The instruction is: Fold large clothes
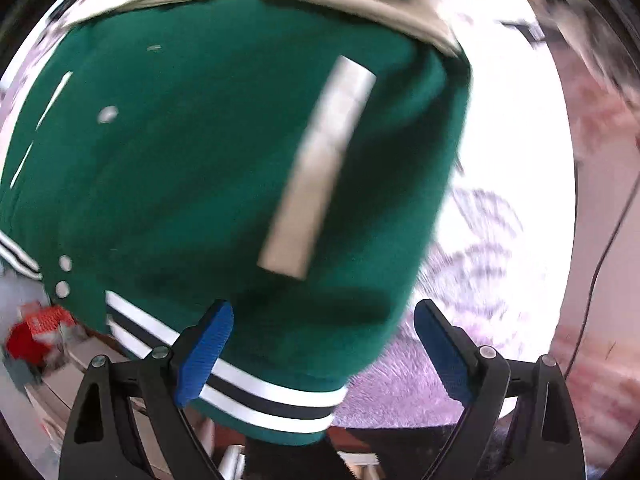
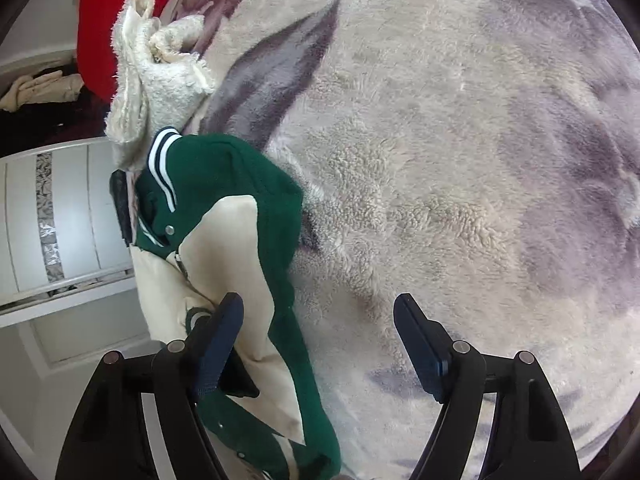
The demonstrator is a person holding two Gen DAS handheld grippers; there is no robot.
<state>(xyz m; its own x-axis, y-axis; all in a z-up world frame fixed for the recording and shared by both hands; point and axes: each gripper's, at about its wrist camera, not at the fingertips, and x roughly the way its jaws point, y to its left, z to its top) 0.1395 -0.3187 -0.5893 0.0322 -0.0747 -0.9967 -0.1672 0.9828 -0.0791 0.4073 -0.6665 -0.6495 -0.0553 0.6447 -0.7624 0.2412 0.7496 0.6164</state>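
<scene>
A green varsity jacket [image 1: 180, 160] with a cream pocket strip [image 1: 320, 168] and a white-and-black striped hem [image 1: 260, 392] fills the left wrist view, blurred. My left gripper [image 1: 324, 344] stands open straight above it; its left blue pad [image 1: 208, 348] overlaps the hem, and the right pad is over the blanket, apart from the cloth. In the right wrist view the same jacket [image 2: 224, 184] lies bunched at the blanket's left edge, its cream sleeve [image 2: 240, 264] on top. My right gripper [image 2: 320, 340] is open, with its left finger over the sleeve and only blanket between the jaws.
A plush cream blanket with purple flowers [image 2: 440, 160] covers the bed. A cream fleece garment [image 2: 160, 80] and something red [image 2: 104, 20] lie beyond the jacket. White panelled furniture [image 2: 60, 220] stands past the bed's left edge. A red-orange heap [image 1: 36, 332] sits on the floor.
</scene>
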